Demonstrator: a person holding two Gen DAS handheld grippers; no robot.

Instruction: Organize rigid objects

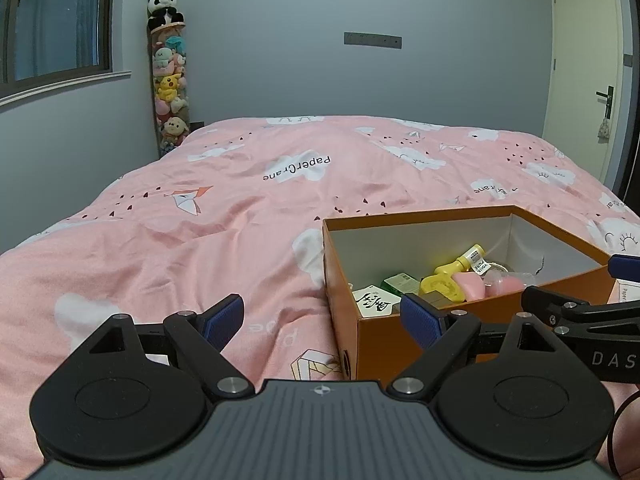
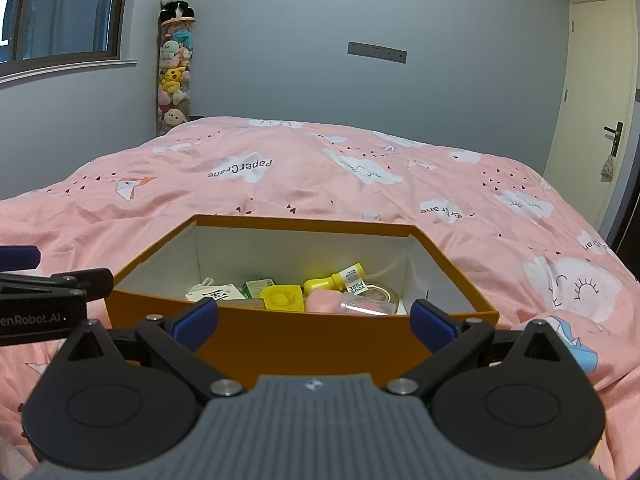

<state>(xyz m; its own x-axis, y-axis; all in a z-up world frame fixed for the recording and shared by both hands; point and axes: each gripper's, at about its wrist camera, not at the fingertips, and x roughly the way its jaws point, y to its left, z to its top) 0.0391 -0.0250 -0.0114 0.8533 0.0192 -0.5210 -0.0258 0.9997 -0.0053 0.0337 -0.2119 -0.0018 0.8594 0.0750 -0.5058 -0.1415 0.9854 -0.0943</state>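
Observation:
An open orange cardboard box sits on the pink bed. Inside lie a yellow bottle, a yellow flat case, a pink item, a white card box with black characters, a green box and a clear round lid. My left gripper is open and empty, left of the box's near corner. My right gripper is open and empty, in front of the box's near wall.
The pink quilt with cloud prints covers the whole bed. A tall clear tube of plush toys stands in the far left corner. A door is at the right.

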